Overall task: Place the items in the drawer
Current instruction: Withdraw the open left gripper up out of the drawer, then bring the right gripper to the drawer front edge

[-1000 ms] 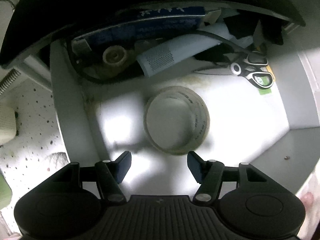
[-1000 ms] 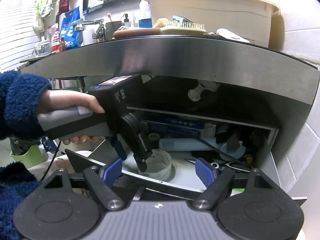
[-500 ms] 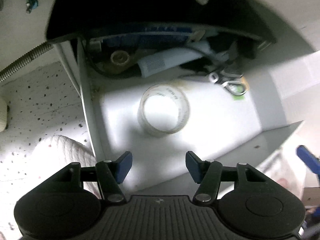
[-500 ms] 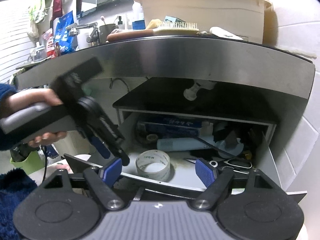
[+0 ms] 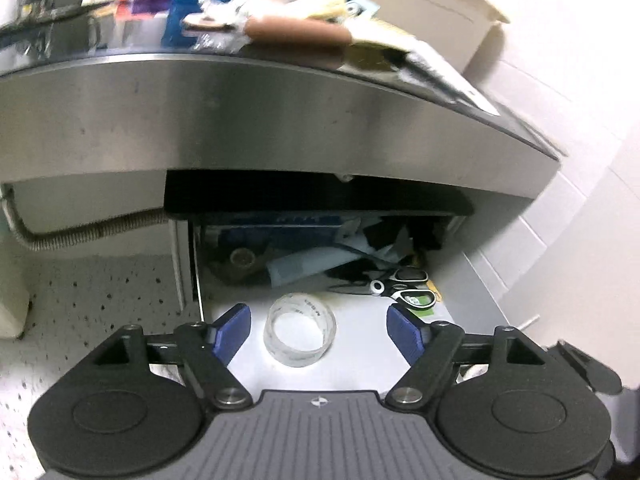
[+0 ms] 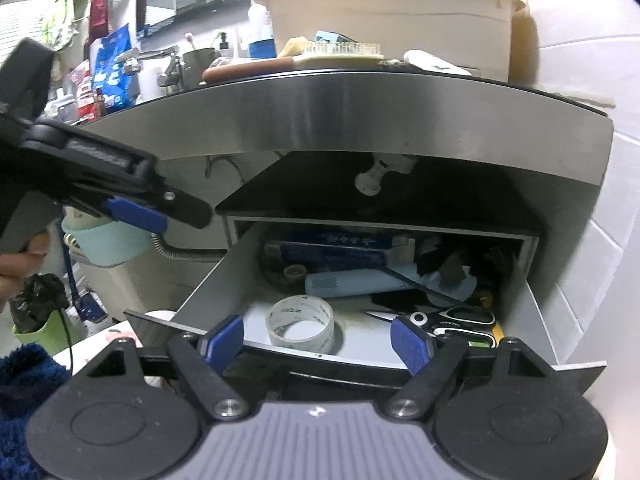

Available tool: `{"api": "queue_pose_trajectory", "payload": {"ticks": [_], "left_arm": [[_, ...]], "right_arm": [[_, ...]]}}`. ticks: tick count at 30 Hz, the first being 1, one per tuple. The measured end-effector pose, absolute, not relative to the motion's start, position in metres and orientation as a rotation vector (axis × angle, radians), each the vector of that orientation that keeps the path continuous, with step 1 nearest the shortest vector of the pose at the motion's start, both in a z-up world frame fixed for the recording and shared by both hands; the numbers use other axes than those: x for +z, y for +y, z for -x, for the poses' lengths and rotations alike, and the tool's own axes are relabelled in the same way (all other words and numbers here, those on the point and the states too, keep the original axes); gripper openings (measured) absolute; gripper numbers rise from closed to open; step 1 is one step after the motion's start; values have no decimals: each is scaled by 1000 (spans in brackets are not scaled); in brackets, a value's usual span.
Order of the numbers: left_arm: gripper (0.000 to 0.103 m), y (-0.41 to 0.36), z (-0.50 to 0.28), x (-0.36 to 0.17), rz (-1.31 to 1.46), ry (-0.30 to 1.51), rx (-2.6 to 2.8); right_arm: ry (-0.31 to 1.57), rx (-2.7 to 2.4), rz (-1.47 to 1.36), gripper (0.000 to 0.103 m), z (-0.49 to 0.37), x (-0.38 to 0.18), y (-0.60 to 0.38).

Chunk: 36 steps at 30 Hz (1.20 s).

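A roll of clear tape (image 5: 300,330) lies flat on the white floor of the open drawer (image 5: 472,280); it also shows in the right wrist view (image 6: 302,325). My left gripper (image 5: 319,334) is open and empty, held back from the drawer above its front. In the right wrist view the left gripper (image 6: 156,210) is up at the left, clear of the drawer (image 6: 208,284). My right gripper (image 6: 318,340) is open and empty in front of the drawer's front edge.
Black-handled scissors (image 6: 452,320), a pale blue tube (image 6: 352,282) and a blue box (image 6: 332,250) crowd the drawer's back. A steel counter edge (image 6: 360,116) overhangs it, with a cream tub (image 6: 388,12) and brush on top. A flexible hose (image 5: 92,232) runs at left.
My left gripper has pulled up and back out of the drawer, leaving the tape roll lying inside. My right gripper has stayed almost still.
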<state>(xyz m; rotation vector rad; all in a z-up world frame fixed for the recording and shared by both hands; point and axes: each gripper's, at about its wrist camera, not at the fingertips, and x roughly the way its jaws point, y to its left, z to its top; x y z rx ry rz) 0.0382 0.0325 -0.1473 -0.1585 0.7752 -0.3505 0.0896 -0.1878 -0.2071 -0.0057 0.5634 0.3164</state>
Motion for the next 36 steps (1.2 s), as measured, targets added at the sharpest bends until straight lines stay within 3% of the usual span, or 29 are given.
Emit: {"api": "queue_pose_trajectory", "payload": {"ticks": [7, 12, 16, 29, 36], "left_arm": [[82, 25, -11, -148, 177, 739, -362], [87, 11, 8, -144, 64, 660, -341], [100, 10, 21, -136, 44, 563, -343], [99, 2, 55, -122, -62, 358, -345], [102, 0, 59, -121, -93, 367, -368]], "right_arm": [[514, 210, -1, 81, -79, -213, -177], [585, 177, 49, 81, -85, -226, -167], [654, 140, 47, 81, -95, -236, -168], [808, 78, 12, 80, -122, -266, -169], [869, 63, -5, 80, -139, -280, -169]]}}
